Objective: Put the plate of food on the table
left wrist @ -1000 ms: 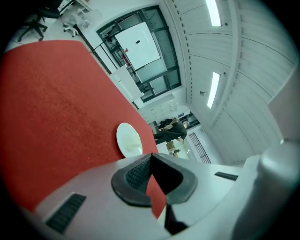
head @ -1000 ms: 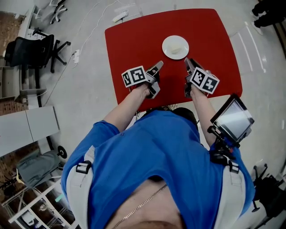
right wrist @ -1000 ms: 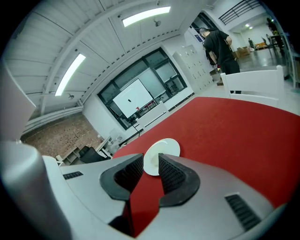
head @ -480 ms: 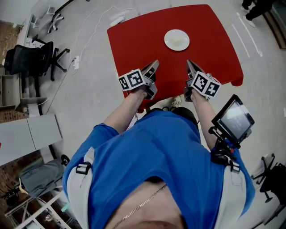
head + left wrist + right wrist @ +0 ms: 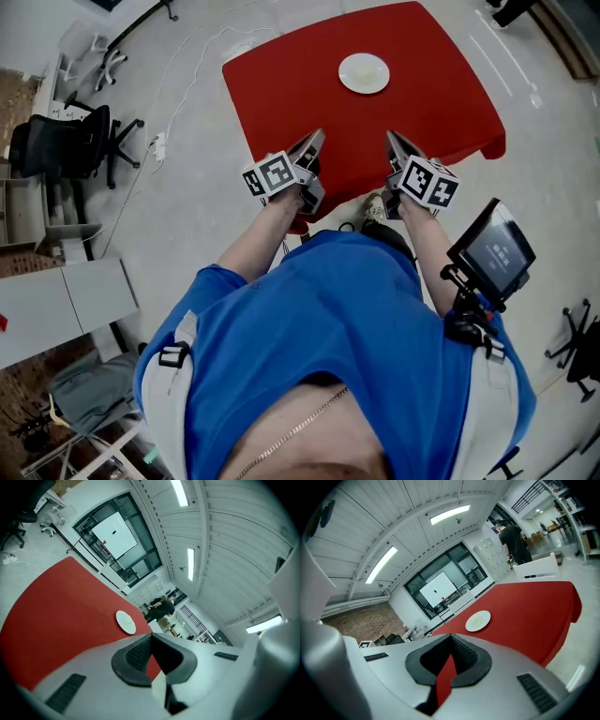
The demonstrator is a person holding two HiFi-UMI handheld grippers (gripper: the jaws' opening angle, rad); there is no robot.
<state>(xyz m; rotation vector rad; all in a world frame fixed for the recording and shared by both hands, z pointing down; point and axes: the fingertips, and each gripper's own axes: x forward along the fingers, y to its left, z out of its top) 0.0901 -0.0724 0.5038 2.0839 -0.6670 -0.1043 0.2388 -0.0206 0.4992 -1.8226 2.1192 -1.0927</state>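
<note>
The plate is set on the red surface at 12 o'clock. The left tool and the right tool are each pressed together, with nothing held.

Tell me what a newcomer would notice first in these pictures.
The bright red table stands out against the grey floor, with a lone white plate toward its far side. Over the near edge, the left hand-held gripper and the right hand-held gripper point toward the plate, jaws shut on nothing. The person's blue shirt fills the foreground.
</note>
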